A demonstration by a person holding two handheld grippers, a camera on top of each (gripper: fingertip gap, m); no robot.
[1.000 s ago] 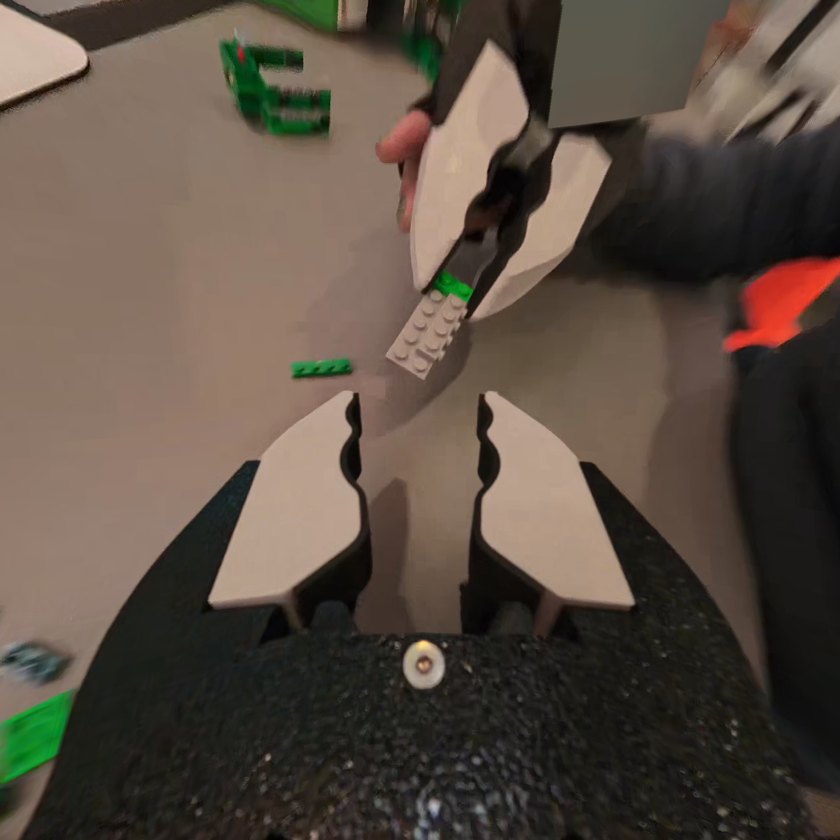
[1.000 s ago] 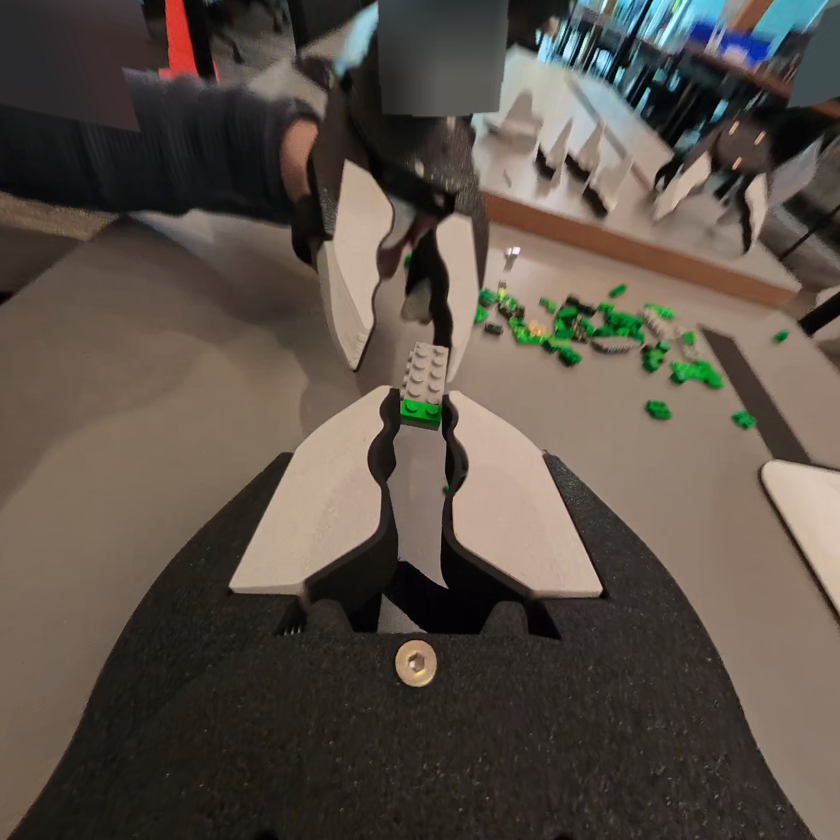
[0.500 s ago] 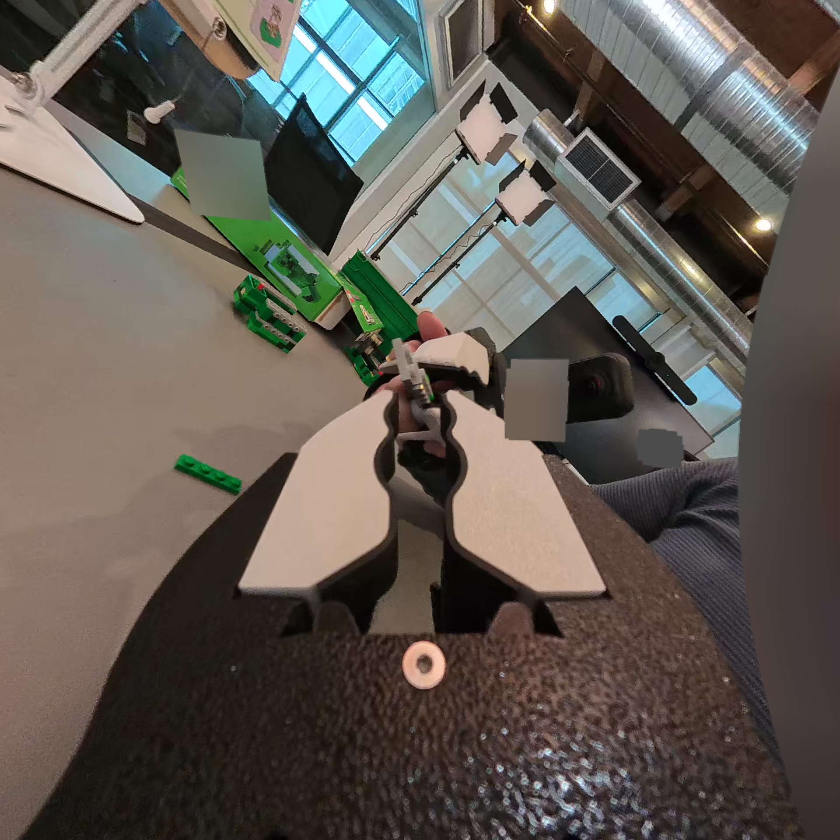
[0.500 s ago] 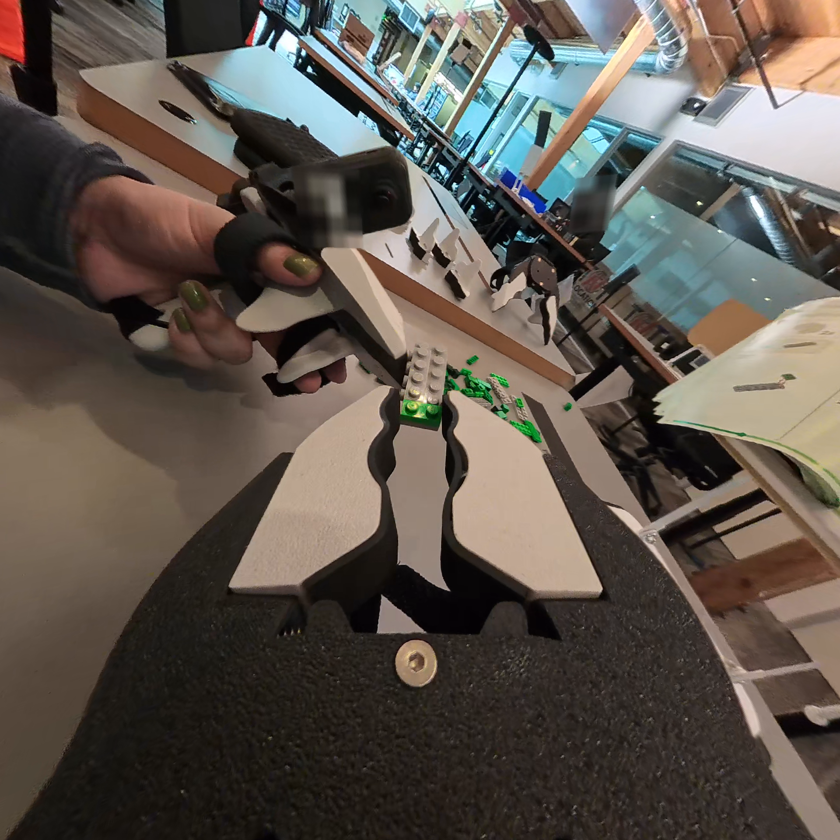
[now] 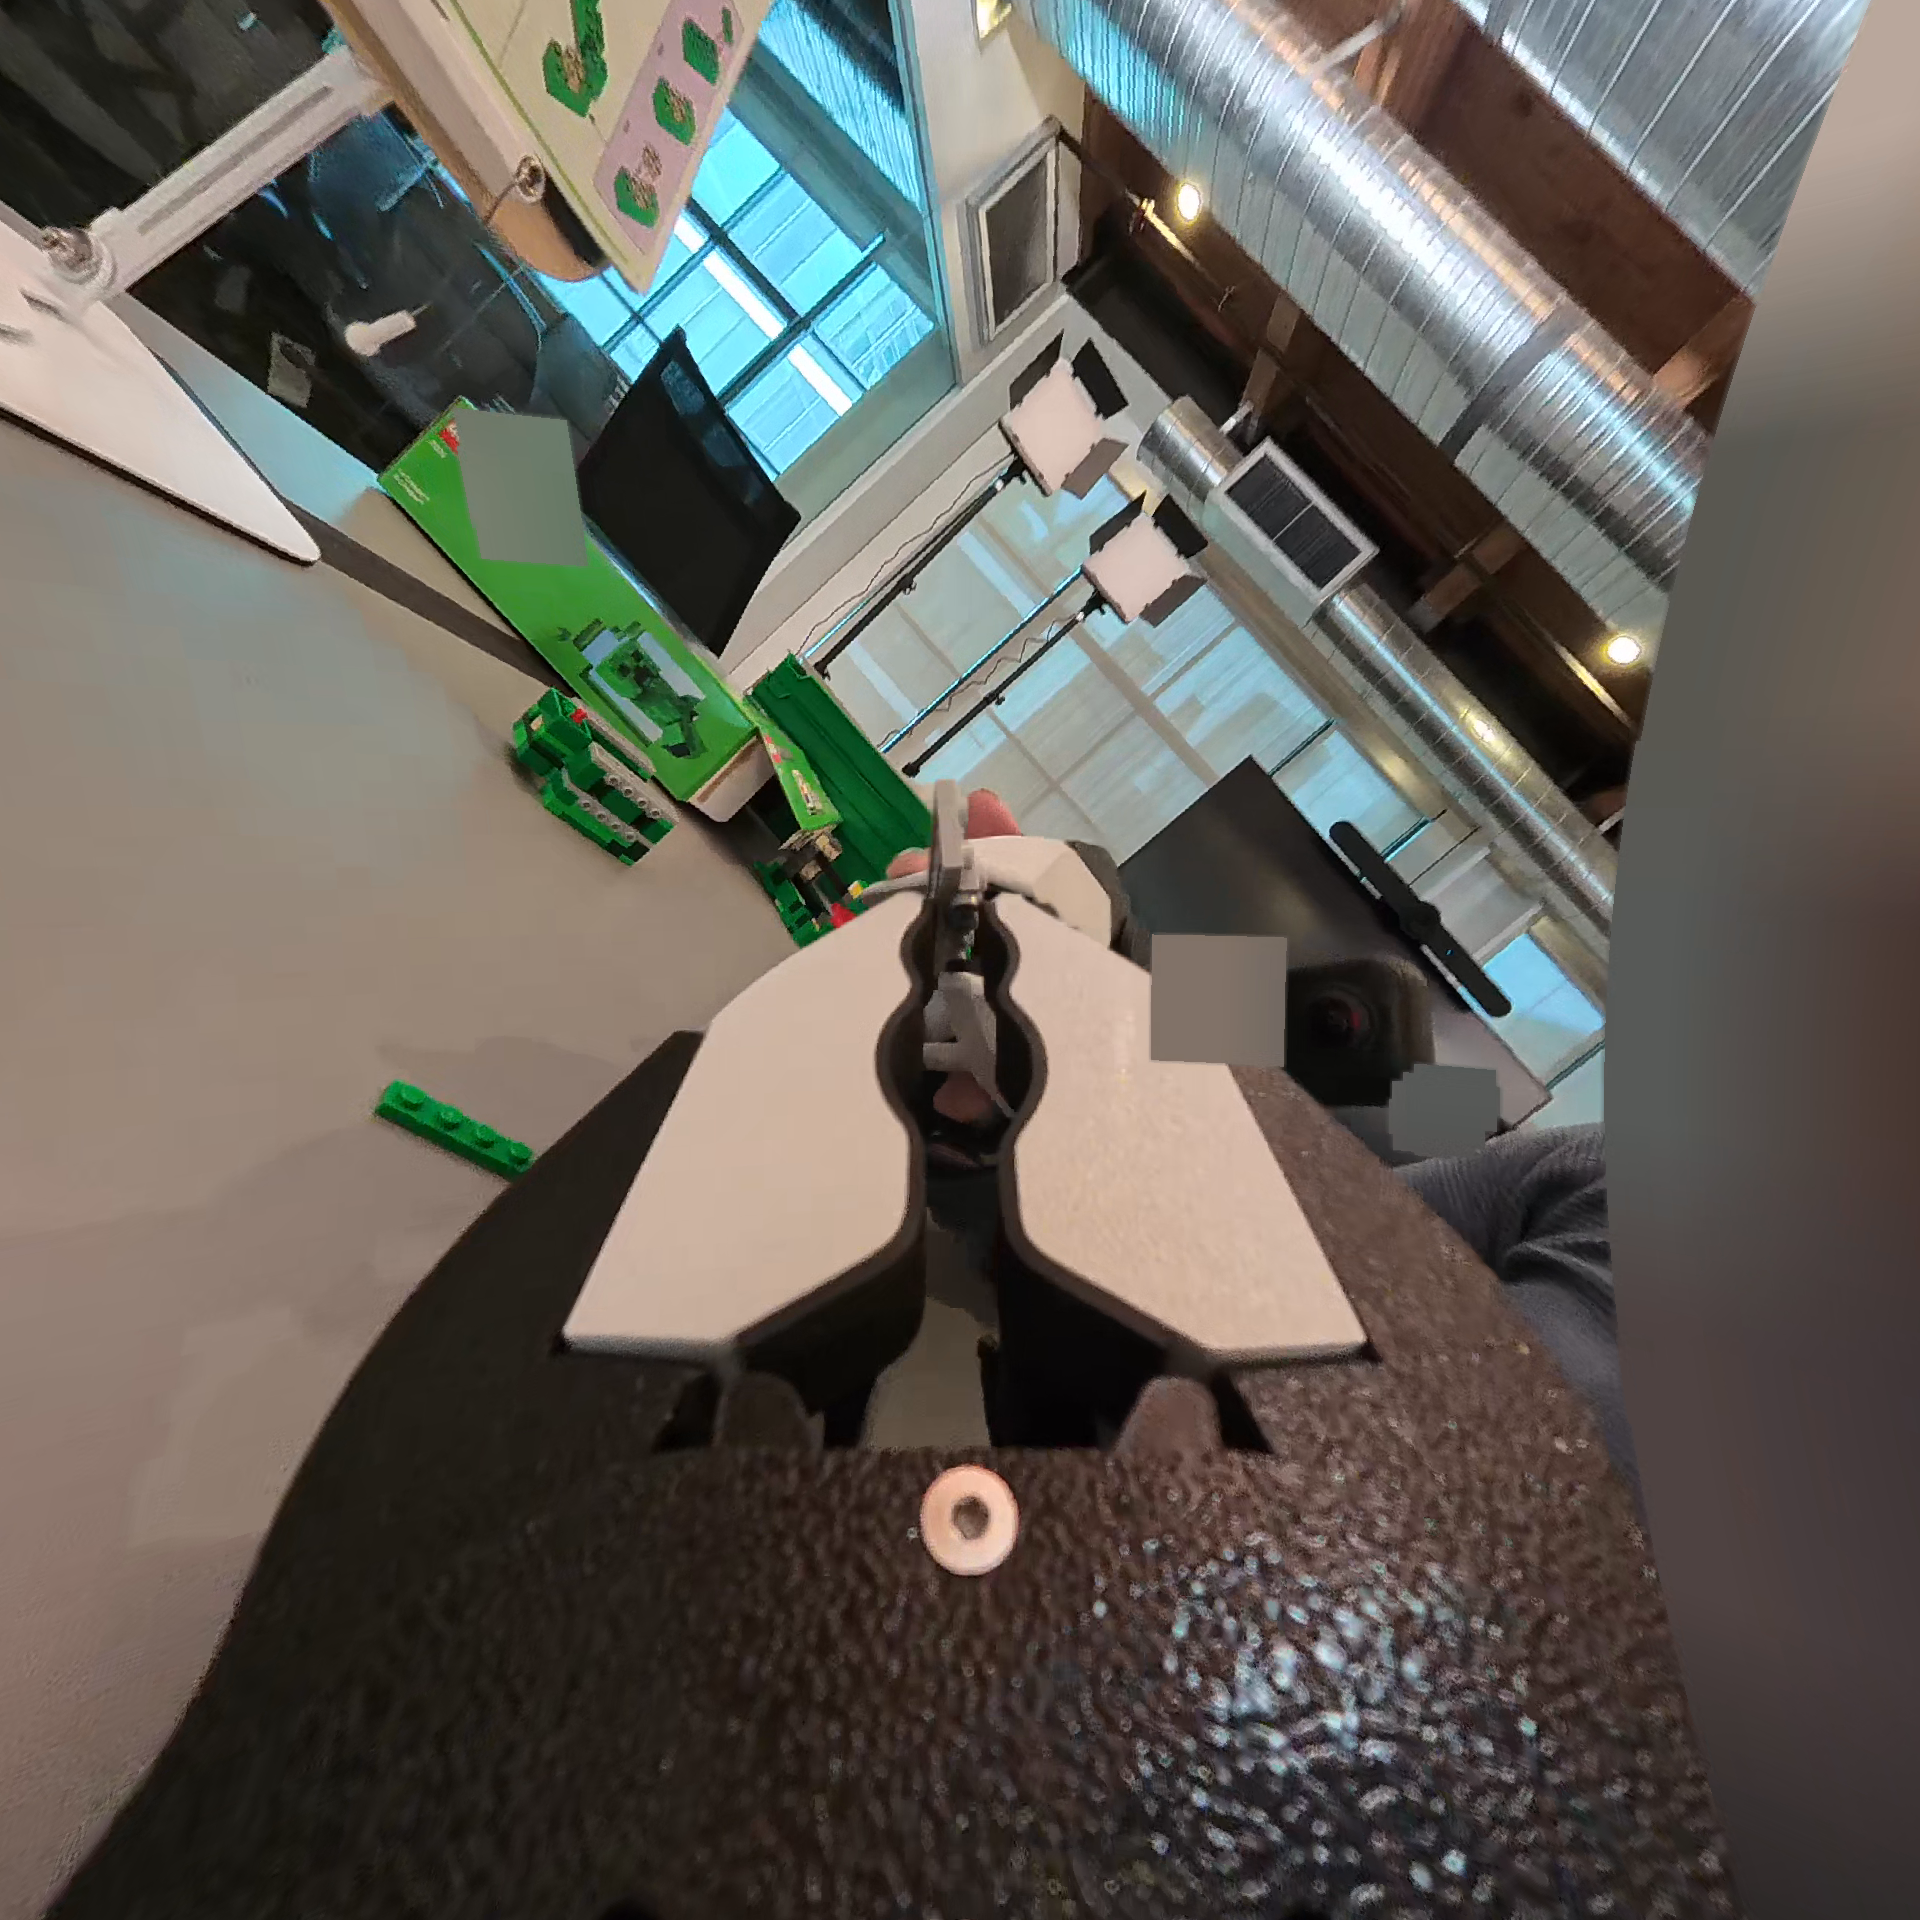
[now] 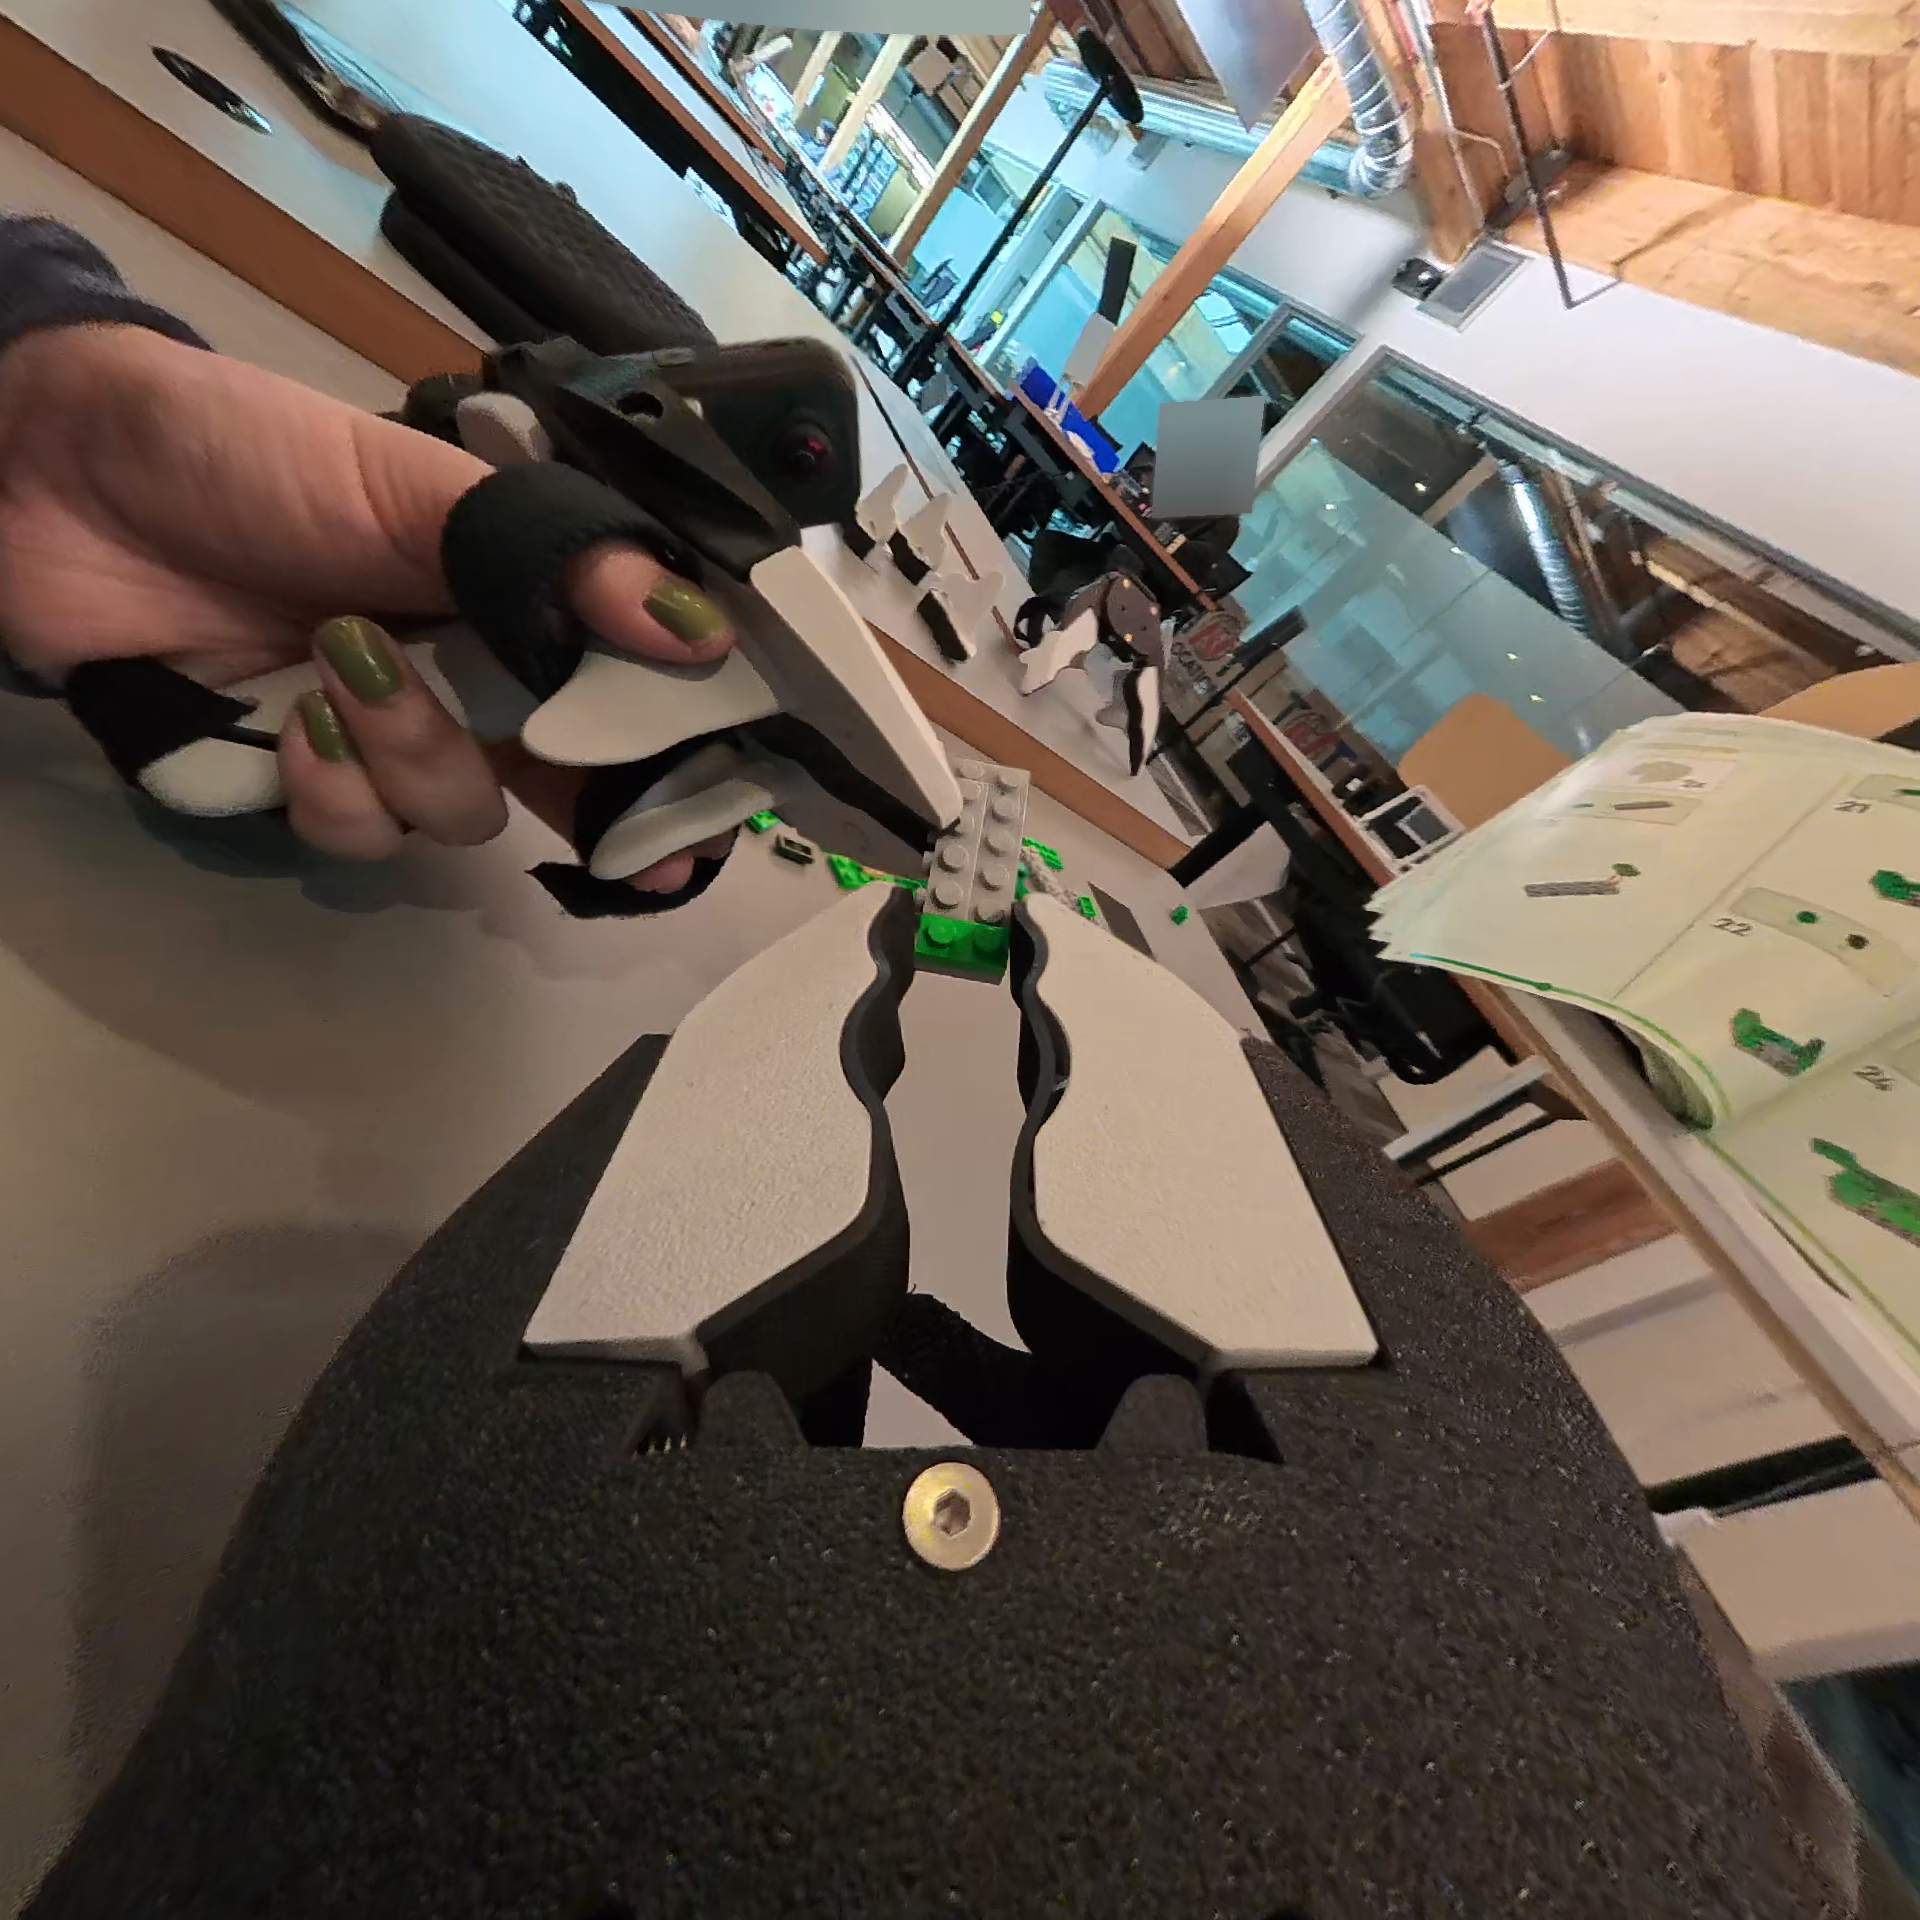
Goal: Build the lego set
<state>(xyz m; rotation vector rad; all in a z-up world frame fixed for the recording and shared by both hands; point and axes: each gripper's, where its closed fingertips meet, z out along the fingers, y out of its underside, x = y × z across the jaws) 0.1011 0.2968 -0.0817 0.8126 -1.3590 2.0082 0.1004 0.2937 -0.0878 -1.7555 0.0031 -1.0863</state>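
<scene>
My right gripper (image 6: 961, 928) is shut on a small green brick (image 6: 961, 951) that has a grey studded plate (image 6: 982, 831) fixed on top, held up above the grey table (image 6: 312, 1039). My left gripper (image 5: 956, 920) reaches in from the left and is shut on the far part of that grey plate, which shows edge-on in the left wrist view (image 5: 948, 842). In the right wrist view the left gripper's fingertips (image 6: 914, 779) press on the plate's left edge. A hand (image 6: 208, 540) holds the left gripper.
A green four-stud plate (image 5: 454, 1115) lies on the table. A part-built green model (image 5: 592, 769) and a green box (image 5: 592, 634) stand farther back. Loose green pieces (image 6: 847, 871) lie behind the held bricks. An open instruction booklet (image 6: 1714, 935) is at the right.
Both grippers have lifted and tilted upward. My left gripper, open one second ago, has closed onto the grey plate. My right gripper has kept its hold on the green brick.
</scene>
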